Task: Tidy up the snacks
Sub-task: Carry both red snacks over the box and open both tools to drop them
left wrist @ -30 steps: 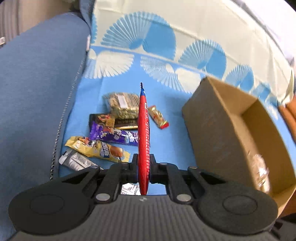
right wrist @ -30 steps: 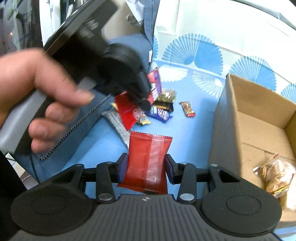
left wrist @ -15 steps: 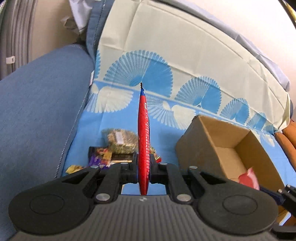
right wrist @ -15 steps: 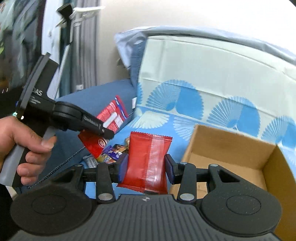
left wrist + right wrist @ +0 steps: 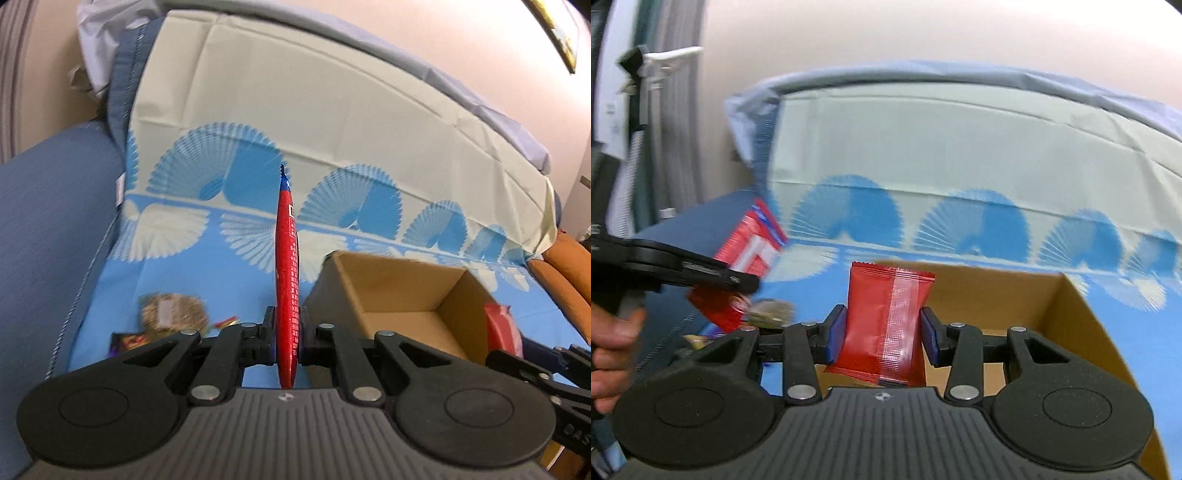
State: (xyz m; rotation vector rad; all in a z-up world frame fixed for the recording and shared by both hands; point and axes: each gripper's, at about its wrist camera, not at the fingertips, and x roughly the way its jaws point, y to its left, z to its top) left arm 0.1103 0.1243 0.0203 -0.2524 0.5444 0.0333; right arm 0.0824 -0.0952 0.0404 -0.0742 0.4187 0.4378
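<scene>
My left hand-held gripper [image 5: 284,338]: clamped on flat red bar [image 5: 287,280], edge-on, light, stiff. My right hand-held gripper [image 5: 882,334]: pinching red pouch [image 5: 884,325] mid-body over box [image 5: 1075,328]; soft, crinkly, slippery. Loose snacks [image 5: 171,312] on bed.

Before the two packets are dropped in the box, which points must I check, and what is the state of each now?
1. Left gripper grips the flat red packet: ok, held edge-on.
2. Right gripper grips the red pouch: ok, pads press both its sides.
3. Cardboard box open on top: ok.
4. Right pouch in front of the box opening: ok in the right wrist view.
5. Left packet above the box: not ok, it is beside the box's left wall.
6. Free room on the box floor: cannot tell, mostly hidden.
</scene>
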